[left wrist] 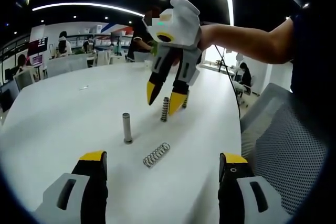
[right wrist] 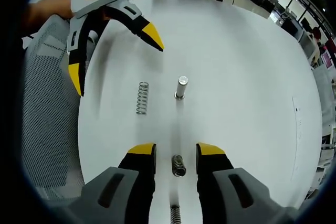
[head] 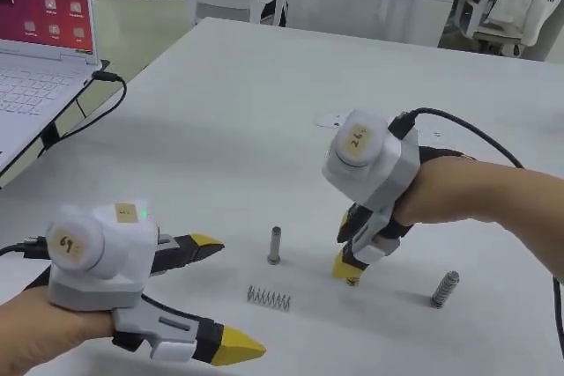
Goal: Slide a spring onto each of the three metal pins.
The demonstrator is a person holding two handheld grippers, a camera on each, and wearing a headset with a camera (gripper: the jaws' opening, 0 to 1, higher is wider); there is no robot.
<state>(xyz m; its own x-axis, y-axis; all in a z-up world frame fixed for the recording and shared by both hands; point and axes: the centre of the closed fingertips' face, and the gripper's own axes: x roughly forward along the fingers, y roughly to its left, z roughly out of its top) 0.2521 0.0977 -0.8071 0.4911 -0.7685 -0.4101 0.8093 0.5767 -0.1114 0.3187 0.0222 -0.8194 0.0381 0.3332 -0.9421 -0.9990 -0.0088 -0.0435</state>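
Surface: white tabletop point(head: 220, 112). Three pin positions in a rough row across it.

Item 1: bare grey metal pin point(head: 274, 246). Upright on its small base, no spring fitted. In head view it stands between the two grippers.

Item 2: loose silver coil spring point(head: 269, 298). Lies flat on the table just beside item 1, on the operator's side, not touching it.

Item 3: metal pin w/ spring already on it point(right wrist: 178, 165). Upright, and sits between the tips of the right gripper point(right wrist: 176, 150). Jaws are part-open and straddle it w/ a thin gap each side in right gripper view, so no contact seen. In head view this gripper points down at the table and its yellow tip hides most of the pin.

Item 4: second spring-covered pin point(head: 445, 289). Stands to the right of the right gripper, near the operator's forearm, apart from the jaws.

Item 5: left gripper point(head: 231, 297). Low at left of head view, jaws spread wide, nothing between them. Per left gripper view it is aimed toward items 1 & 2, short of both.

Other: open white laptop point(head: 35, 85) at top left of head view, w/ black cable point(head: 97, 103) running from it.
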